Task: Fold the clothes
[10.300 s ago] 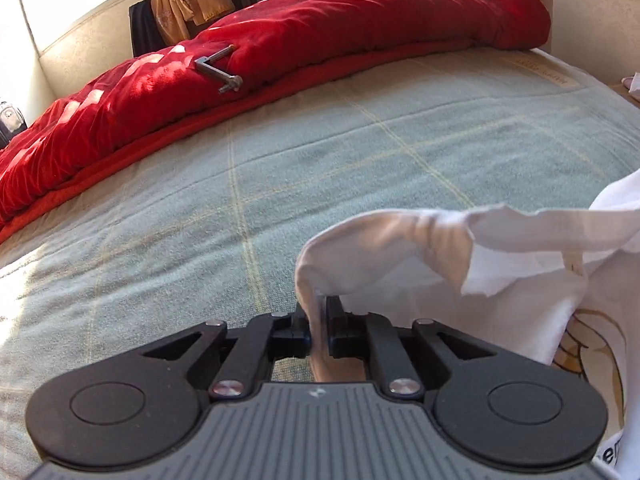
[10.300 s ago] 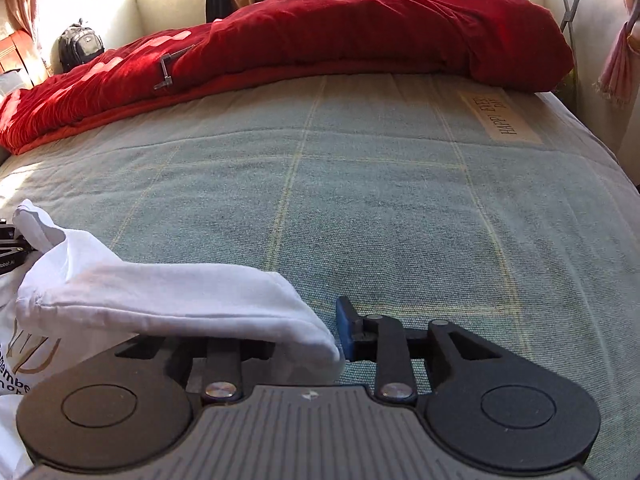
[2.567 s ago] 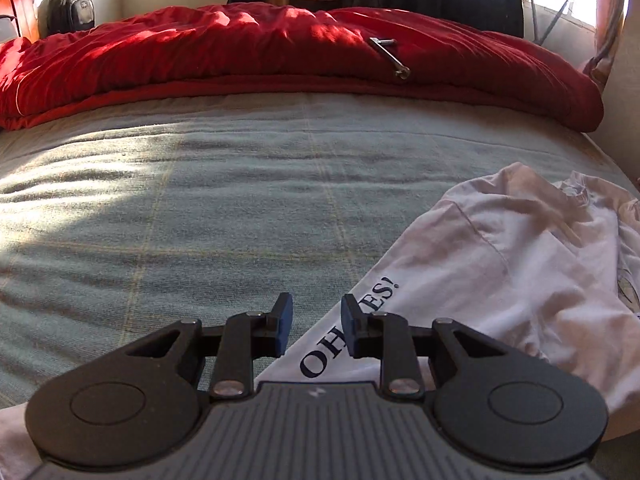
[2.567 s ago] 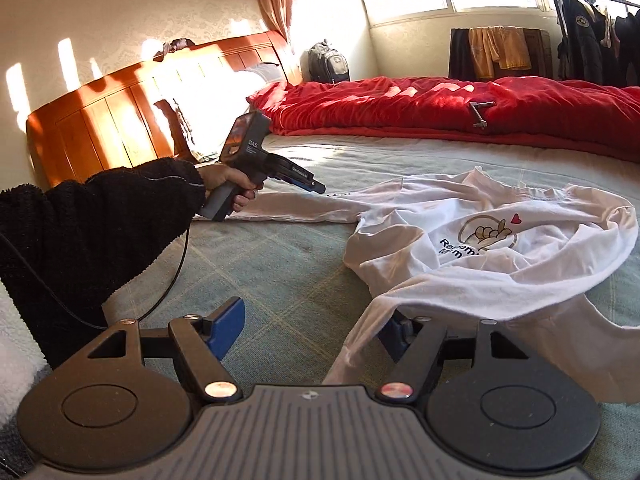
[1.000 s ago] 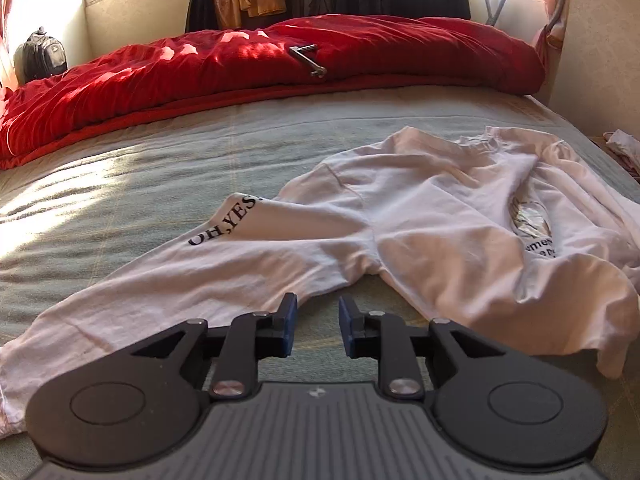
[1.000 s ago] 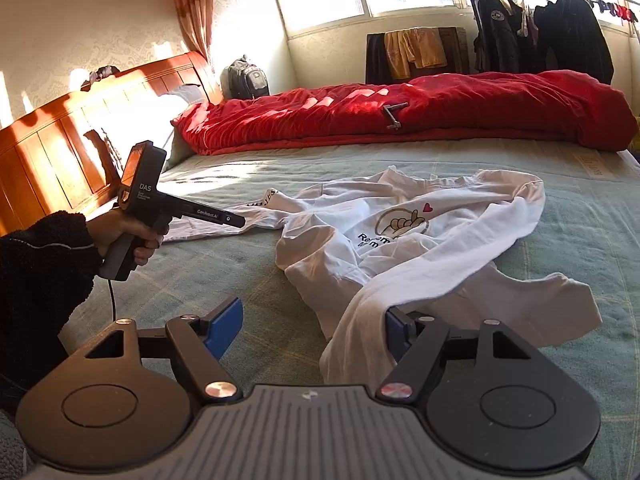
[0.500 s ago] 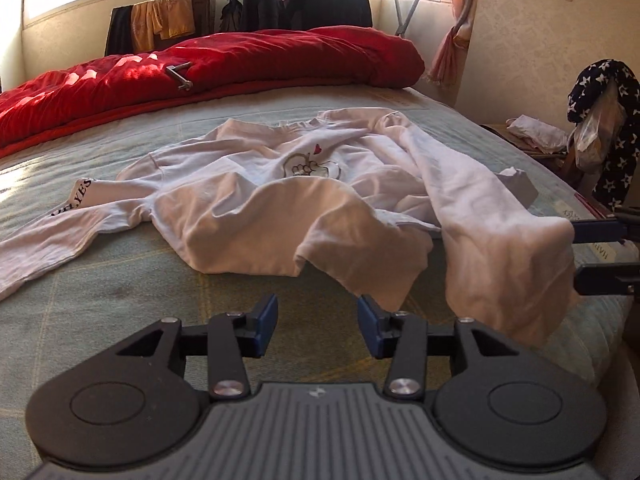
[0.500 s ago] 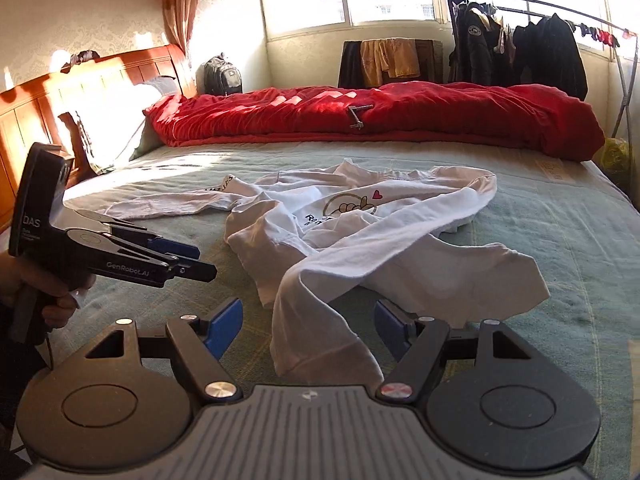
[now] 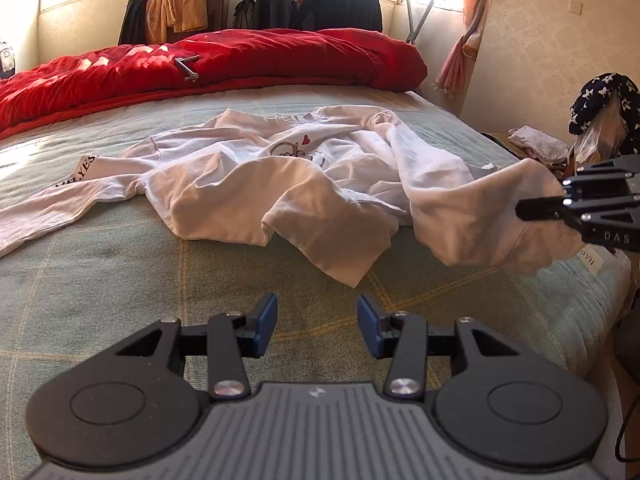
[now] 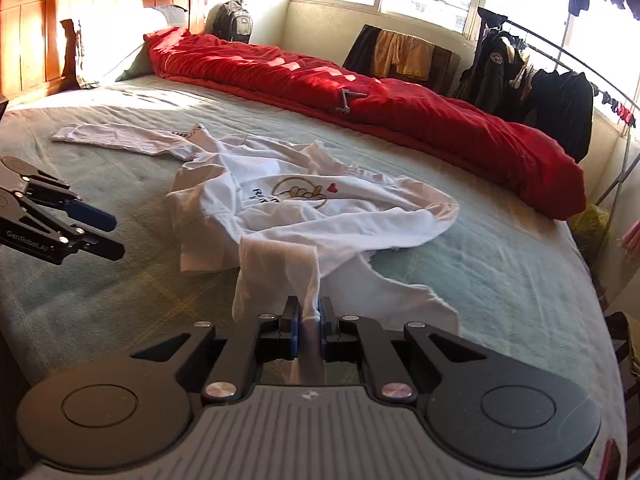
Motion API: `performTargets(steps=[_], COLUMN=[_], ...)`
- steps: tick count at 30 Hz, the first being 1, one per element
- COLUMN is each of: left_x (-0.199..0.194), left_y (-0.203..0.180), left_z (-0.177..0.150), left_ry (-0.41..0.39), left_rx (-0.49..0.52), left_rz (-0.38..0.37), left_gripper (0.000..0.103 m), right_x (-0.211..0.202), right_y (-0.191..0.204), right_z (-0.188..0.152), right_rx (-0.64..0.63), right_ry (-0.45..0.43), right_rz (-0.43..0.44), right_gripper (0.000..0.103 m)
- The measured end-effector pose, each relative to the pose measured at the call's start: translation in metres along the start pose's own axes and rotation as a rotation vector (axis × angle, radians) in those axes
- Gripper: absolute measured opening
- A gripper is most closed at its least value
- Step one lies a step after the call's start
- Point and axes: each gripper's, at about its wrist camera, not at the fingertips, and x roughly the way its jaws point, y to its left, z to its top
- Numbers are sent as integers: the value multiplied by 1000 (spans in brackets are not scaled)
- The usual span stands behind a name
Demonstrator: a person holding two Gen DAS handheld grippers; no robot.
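Note:
A white long-sleeve shirt (image 9: 280, 176) with a heart print lies crumpled on the green bedspread (image 9: 100, 280). One sleeve, lettered near the cuff, stretches out to the left. My left gripper (image 9: 317, 322) hovers open just short of the shirt's near hem, with nothing between its fingers. In the right wrist view my right gripper (image 10: 309, 320) is shut on the end of the shirt's (image 10: 304, 208) other sleeve, lifted slightly off the bed. In that view the left gripper (image 10: 116, 236) is at the left. The left wrist view shows the right gripper (image 9: 540, 200) at the far right.
A rolled red duvet (image 10: 400, 116) with a metal clamp on it runs along the far side of the bed. The wooden headboard (image 10: 32, 32), a backpack (image 10: 234, 20) and a rack of dark clothes (image 10: 560, 92) stand behind. The bed's edge (image 9: 600, 280) and bedside clutter (image 9: 532, 140) are at the right.
My right gripper, open half a second ago with the sleeve draped between its fingers, has shut on it. My left gripper has opened wider and swung rightward toward the shirt's hem.

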Motion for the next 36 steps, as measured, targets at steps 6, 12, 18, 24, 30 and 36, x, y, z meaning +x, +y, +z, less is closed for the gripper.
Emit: performTargets(steps=[6,12,18,24,30,36], left_x=[2,11,21,29,26,16], left_y=[-4,-10,-19,-26,-45,-64], left_z=[-4,-7,-7,-2,10,26], left_ry=[11,35,55,62,33,-45], left_rx=[-19,-37,-41,-17,40,46], left_rz=[1,-1,-4,-6,-26,-127], left_gripper=[45,45,45,46,50,58], right_x=[-11,-8,15,42,45,27], right_y=[-69,-129,-190,-236,-226,-233], right_z=[18,24,13,-22,-35,-2], right_rx=[-38,-83,-84,74,85,146], right_ry=[54,130,244,370,378,201], right_rz=[-217,-420,-587,-477,-312,-121], right_gripper=[10,10,10,17,31,40])
